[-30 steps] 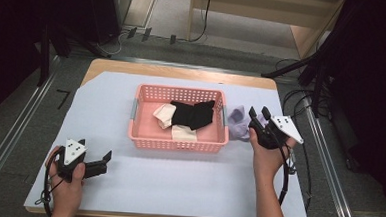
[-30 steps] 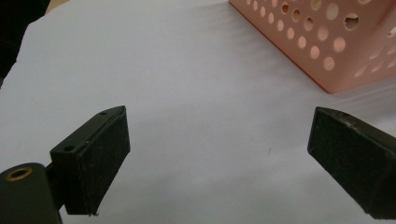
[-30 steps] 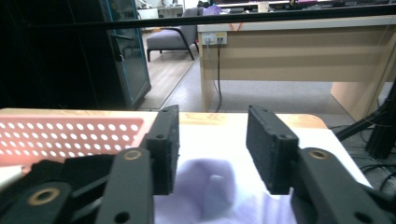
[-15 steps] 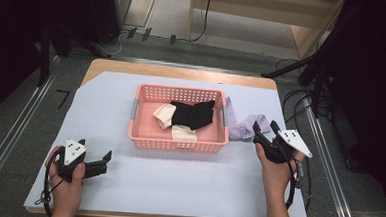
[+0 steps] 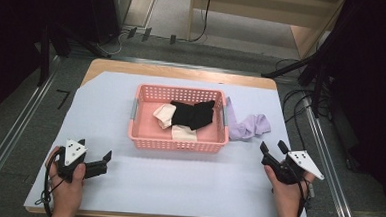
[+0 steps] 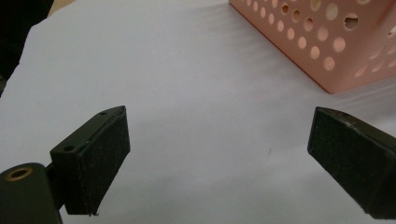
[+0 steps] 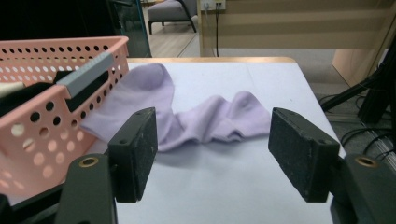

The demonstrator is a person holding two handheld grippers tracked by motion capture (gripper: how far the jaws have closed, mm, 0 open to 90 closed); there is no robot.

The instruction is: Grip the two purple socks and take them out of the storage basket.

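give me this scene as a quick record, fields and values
surface: table under a pale sheet
basket: pink basket at the middle of the table
in basket: black sock, cream sock
outside basket: purple sock, flat on the sheet by the basket's right end
left gripper: open, empty, near left
right gripper: open, empty, pointed at the purple sock

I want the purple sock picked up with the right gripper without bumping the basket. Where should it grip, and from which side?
Grip the purple sock at its bunched, raised folds near the middle. Probably come from the near side with the right gripper, whose open jaws already face it, keeping clear of the pink basket that the sock's other end lies against.
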